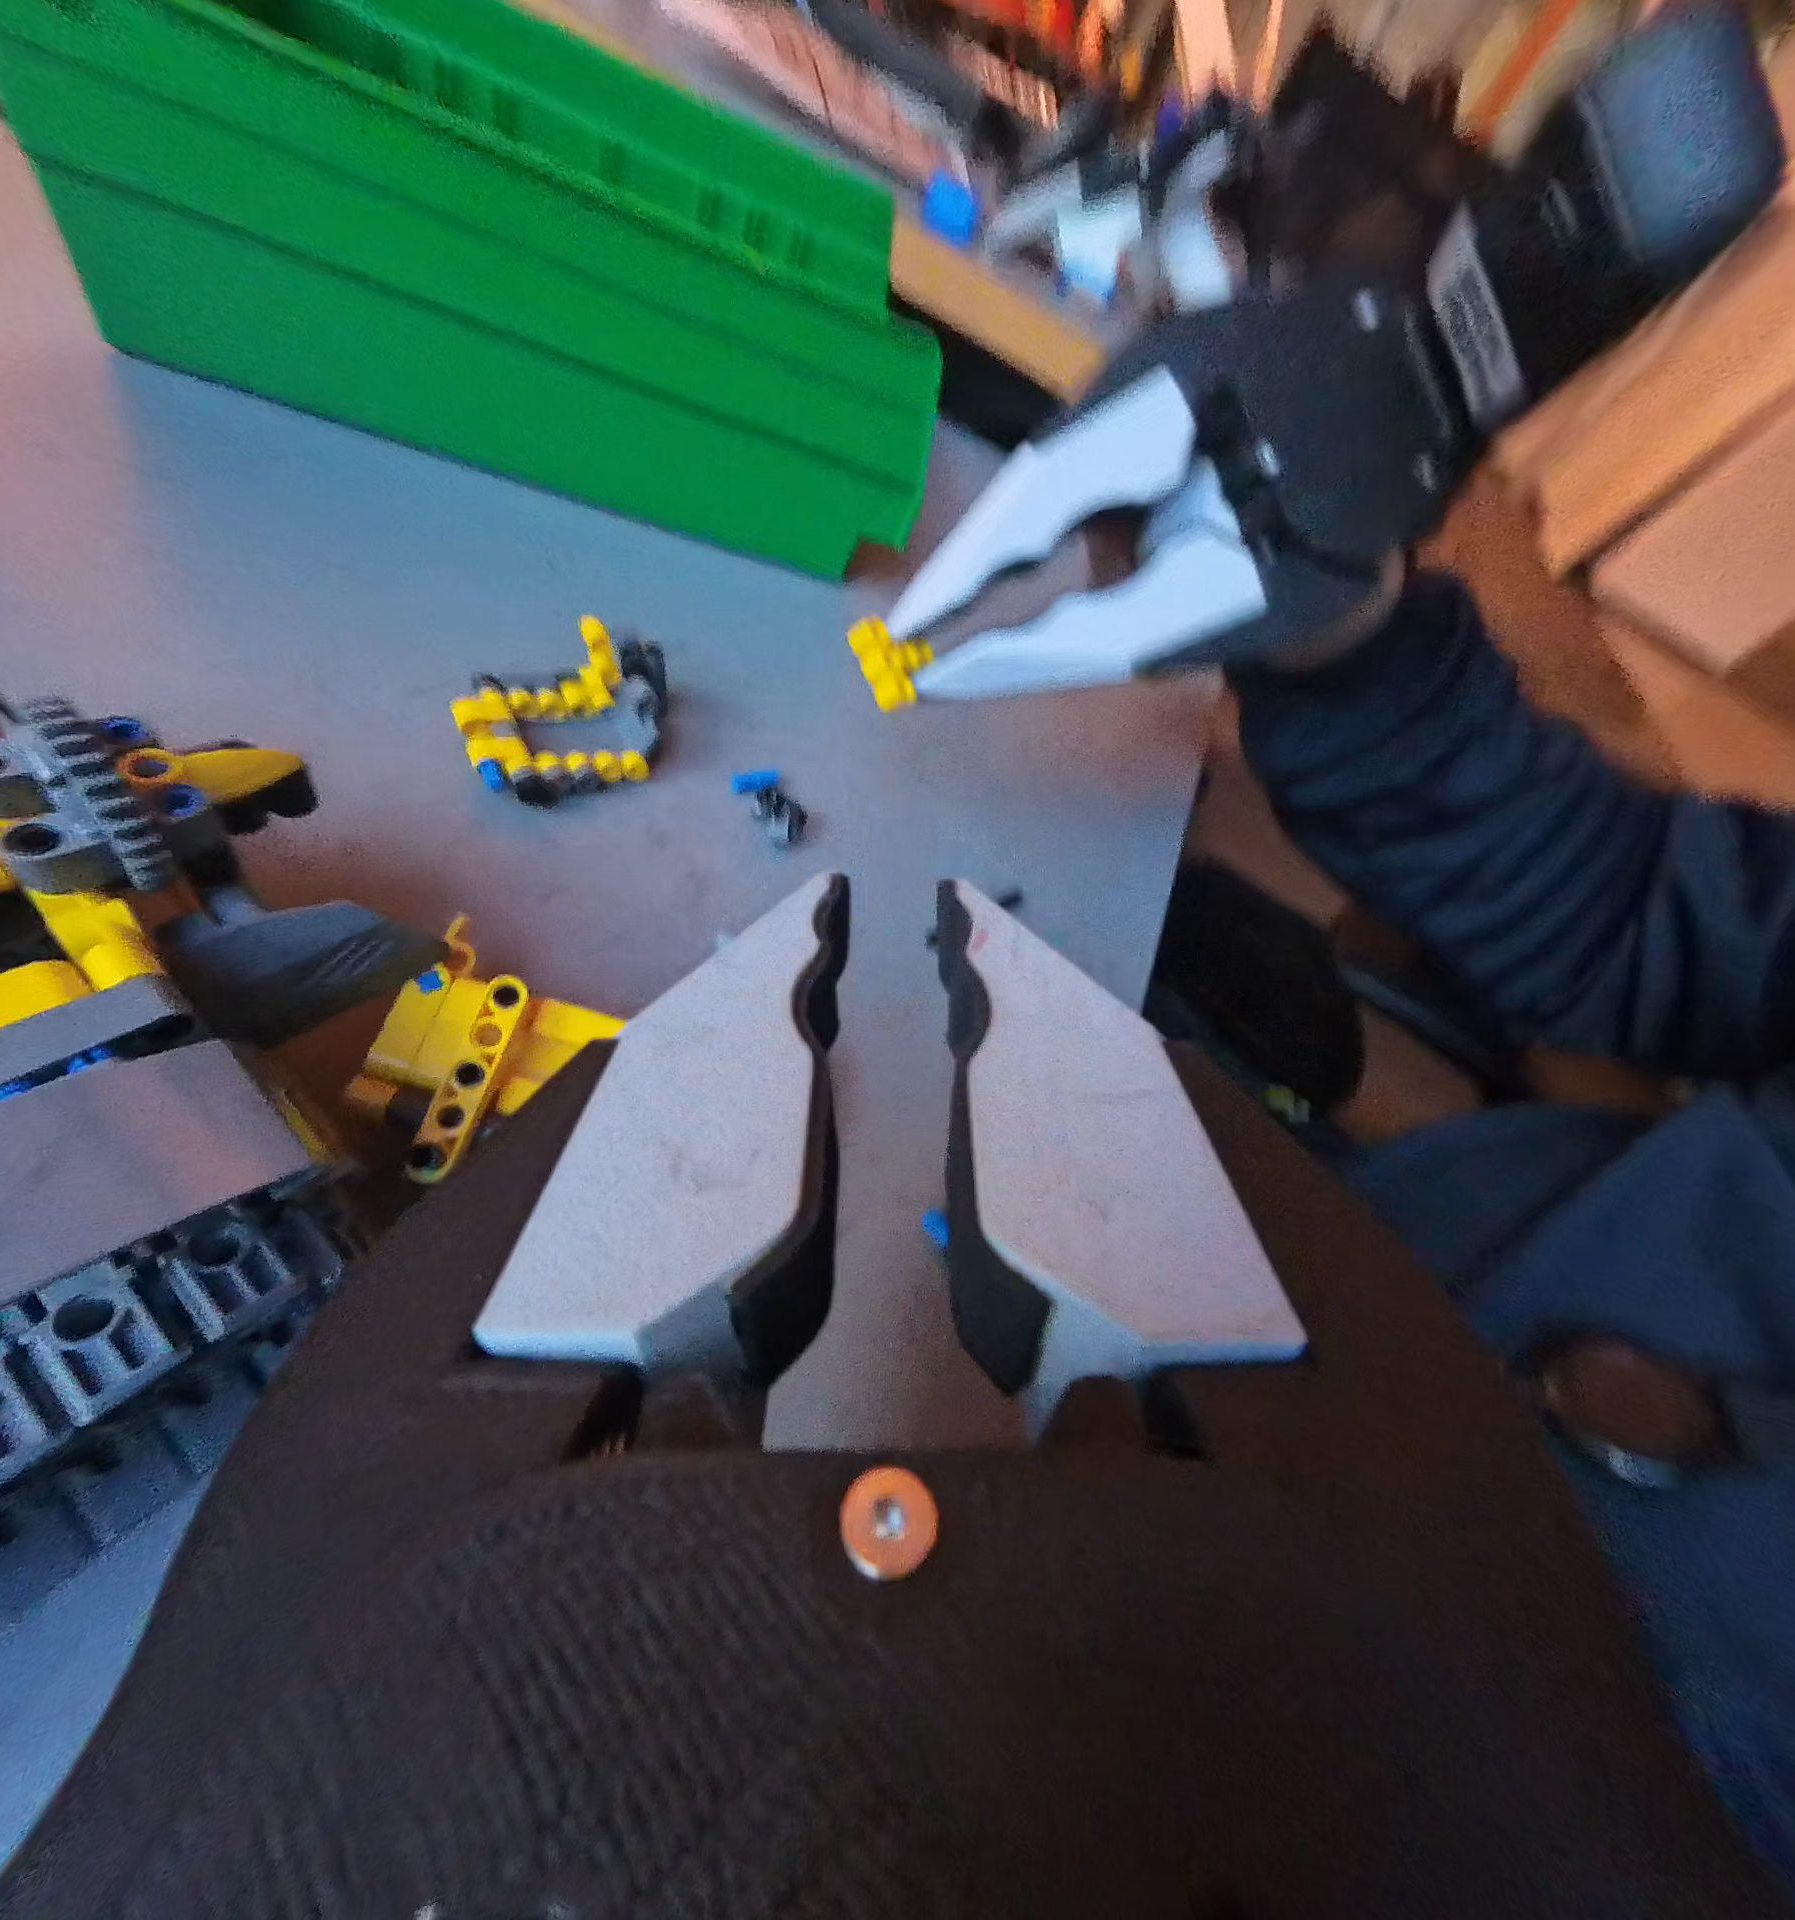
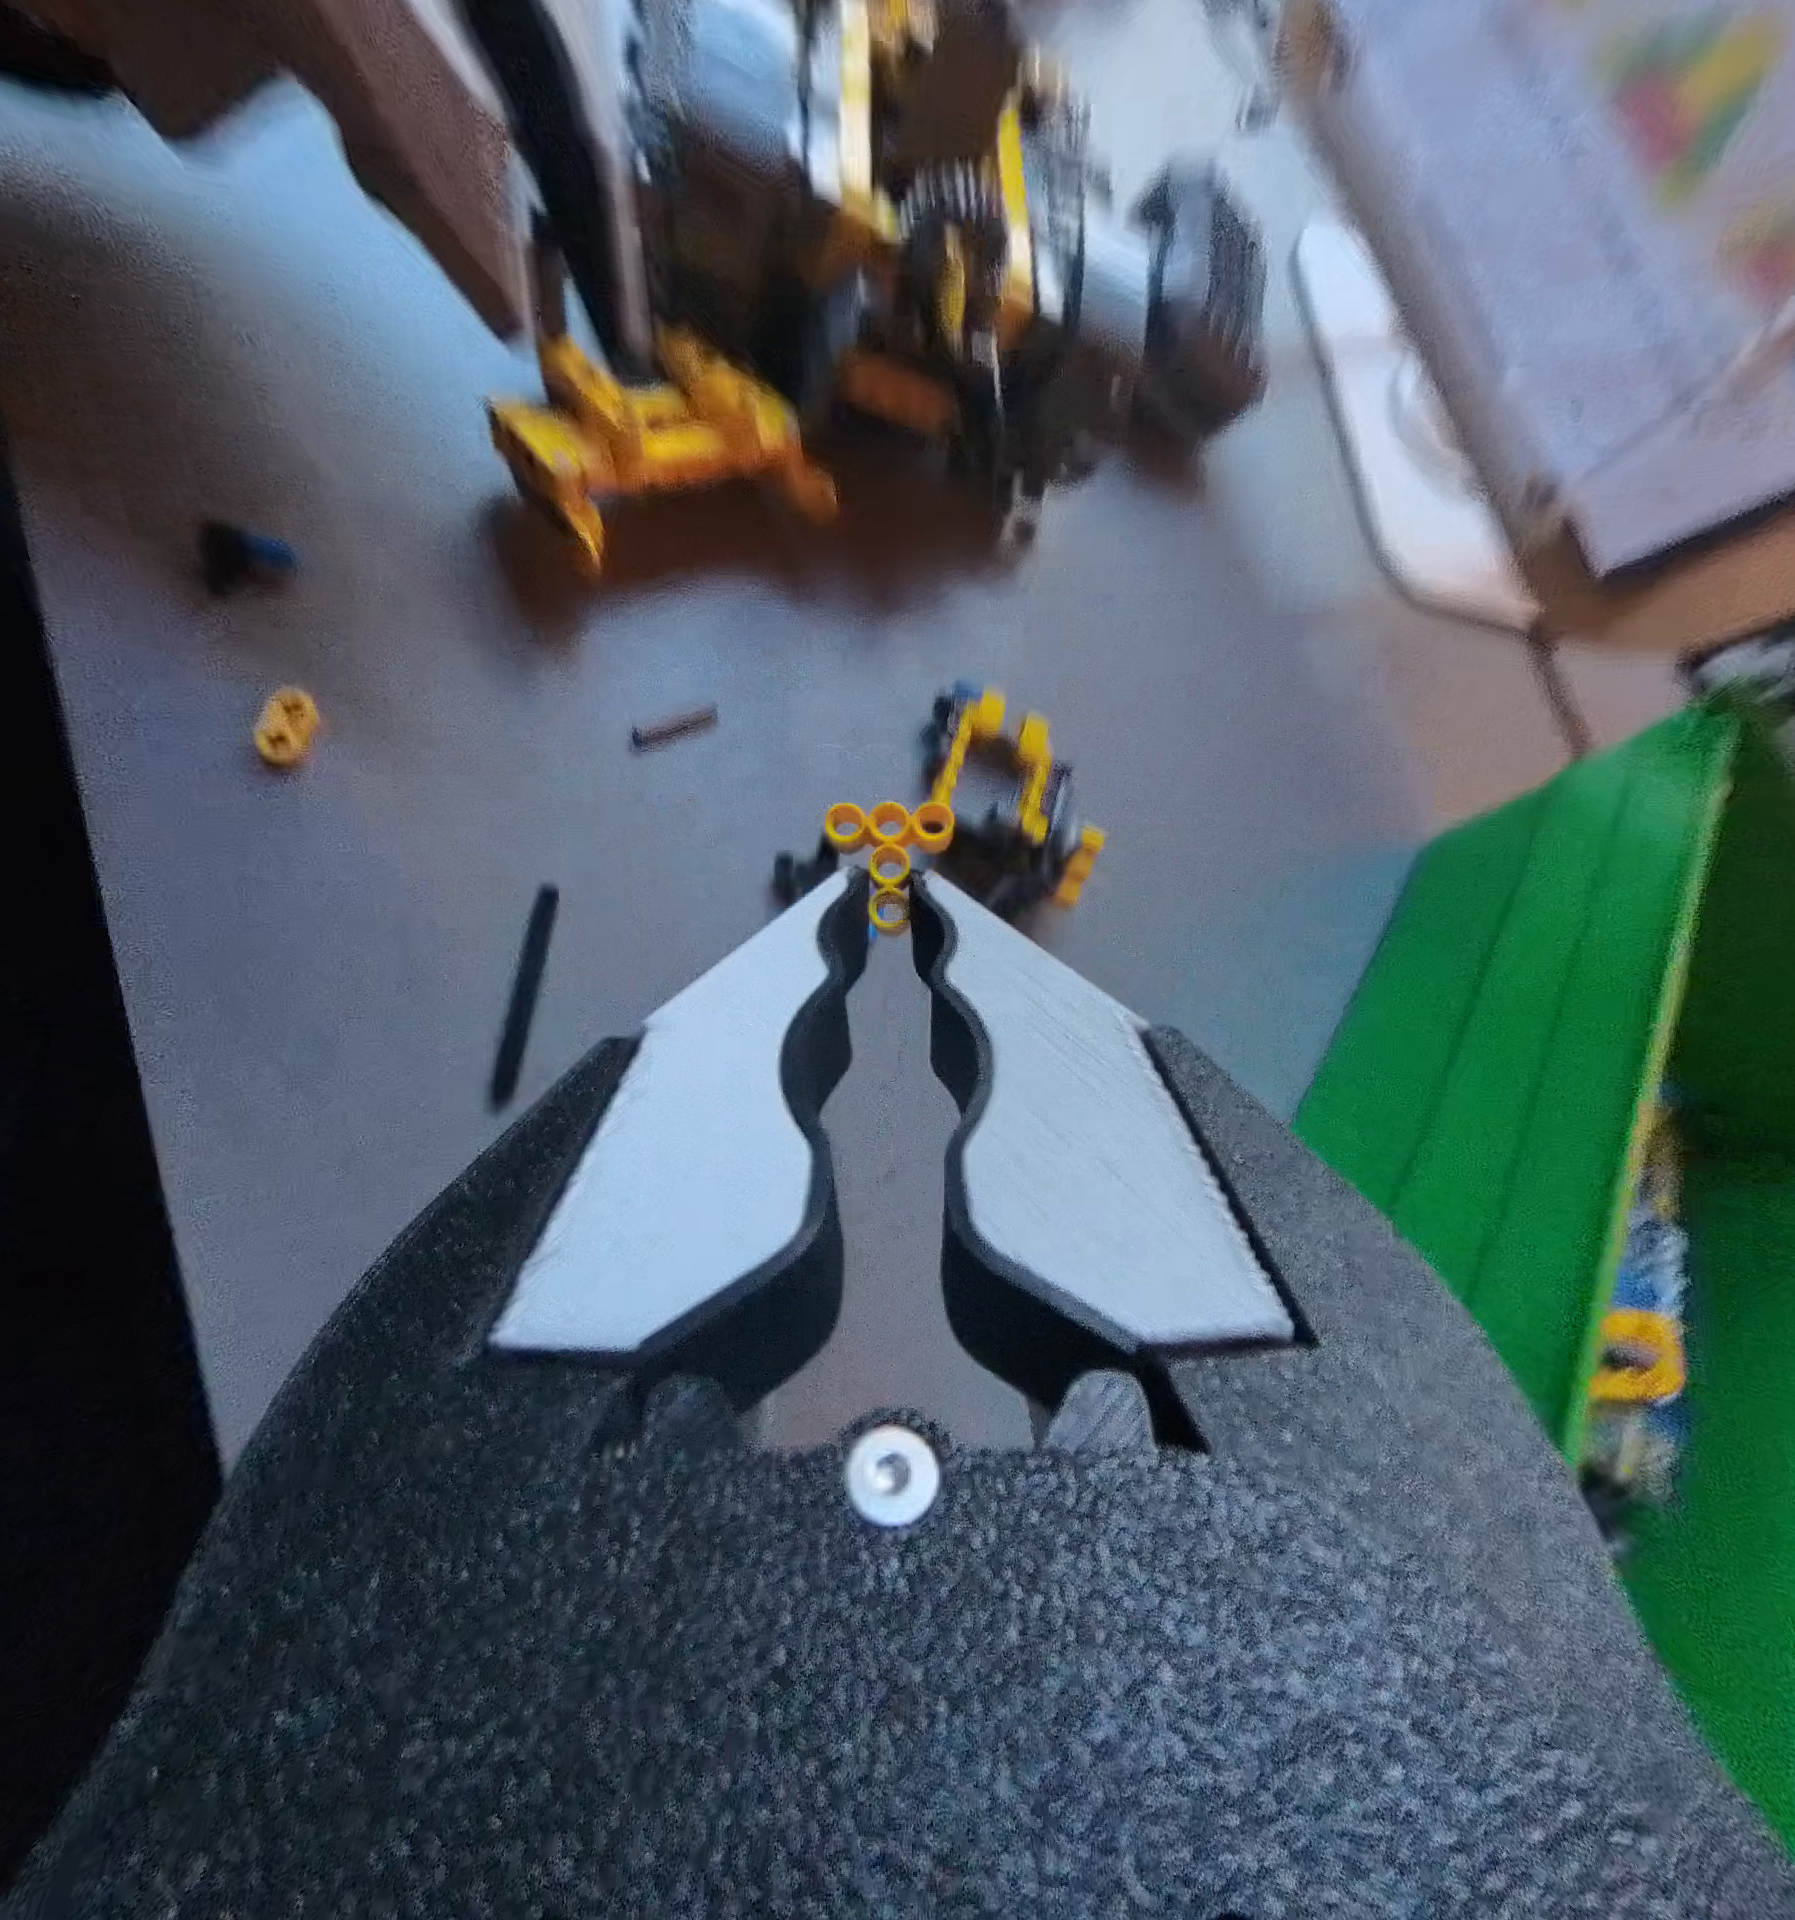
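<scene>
My right gripper [image 2: 889,902] is shut on a small yellow T-shaped beam with round holes [image 2: 889,831] and holds it above the grey table [image 2: 353,935]; it also shows in the left wrist view [image 1: 908,665] with the beam [image 1: 885,657] at its tips. Just beyond it lies a small yellow and black frame assembly [image 2: 1018,810], which shows in the left wrist view too [image 1: 560,717]. My left gripper [image 1: 893,904] is open and empty, low over the table [image 1: 249,540], near a small blue and black pin [image 1: 773,805].
A large yellow and grey brick vehicle [image 1: 93,935] stands at the left, also in the right wrist view [image 2: 872,312]. A green bin [image 1: 477,249] sits at the back, with parts inside [image 2: 1641,1351]. Loose parts lie about: a yellow connector [image 2: 285,727], a black axle [image 2: 524,997]. A person's sleeve [image 1: 1475,821] is at the right.
</scene>
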The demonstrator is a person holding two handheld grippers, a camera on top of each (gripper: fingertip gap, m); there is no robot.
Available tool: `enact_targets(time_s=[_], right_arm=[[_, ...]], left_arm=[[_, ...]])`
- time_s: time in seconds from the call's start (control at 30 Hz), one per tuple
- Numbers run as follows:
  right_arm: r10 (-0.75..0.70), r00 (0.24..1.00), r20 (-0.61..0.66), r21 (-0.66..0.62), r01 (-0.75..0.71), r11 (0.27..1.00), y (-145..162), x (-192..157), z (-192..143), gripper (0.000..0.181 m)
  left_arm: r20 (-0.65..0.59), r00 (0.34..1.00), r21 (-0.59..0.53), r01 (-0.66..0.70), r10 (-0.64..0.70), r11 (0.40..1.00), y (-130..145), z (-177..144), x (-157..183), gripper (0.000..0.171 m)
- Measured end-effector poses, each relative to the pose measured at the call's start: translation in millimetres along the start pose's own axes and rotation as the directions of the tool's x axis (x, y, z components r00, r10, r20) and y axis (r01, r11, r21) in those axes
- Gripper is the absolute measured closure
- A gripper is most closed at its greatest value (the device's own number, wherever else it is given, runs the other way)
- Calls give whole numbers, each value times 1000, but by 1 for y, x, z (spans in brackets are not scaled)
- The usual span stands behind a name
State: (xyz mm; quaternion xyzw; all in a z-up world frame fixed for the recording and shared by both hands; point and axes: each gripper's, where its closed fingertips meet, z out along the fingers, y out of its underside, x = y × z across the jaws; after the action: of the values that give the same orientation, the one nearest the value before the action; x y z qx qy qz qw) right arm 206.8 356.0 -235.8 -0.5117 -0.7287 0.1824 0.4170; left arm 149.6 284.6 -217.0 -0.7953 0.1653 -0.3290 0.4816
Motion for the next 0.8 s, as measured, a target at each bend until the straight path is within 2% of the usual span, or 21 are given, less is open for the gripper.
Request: enact_targets(time_s=[0.07,0.13,0.23,0.4,0.5,0.57,0.7,0.8], right_arm=[[97,993,67,-71,-92,993,25,0,0,177],[179,977,113,-108,-167,980,39,-1,1,177],[246,959,138,-157,-224,962,50,-3,5,173],[261,959,110,-182,-239,954,53,0,6,165],[286,954,91,-136,-272,953,38,6,-1,165],[316,943,106,-77,-309,948,22,7,-6,165],[338,929,153,-19,-339,941,0,-1,-11,166],[344,914,214,-11,-350,937,-11,-14,-9,166]], left_arm=[[-20,997,-180,-72,69,981,21,-5,2,149],[-8,988,-326,-150,156,933,41,-12,-2,150],[-44,973,-457,-221,226,861,64,-17,3,161],[-104,980,-562,-198,169,803,90,-11,21,153],[-88,990,-579,-141,111,803,96,-13,23,144],[-67,992,-568,-130,111,813,95,-11,21,146],[-46,990,-564,-135,132,815,95,-7,16,164],[-60,985,-555,-168,162,814,95,-7,14,165]])
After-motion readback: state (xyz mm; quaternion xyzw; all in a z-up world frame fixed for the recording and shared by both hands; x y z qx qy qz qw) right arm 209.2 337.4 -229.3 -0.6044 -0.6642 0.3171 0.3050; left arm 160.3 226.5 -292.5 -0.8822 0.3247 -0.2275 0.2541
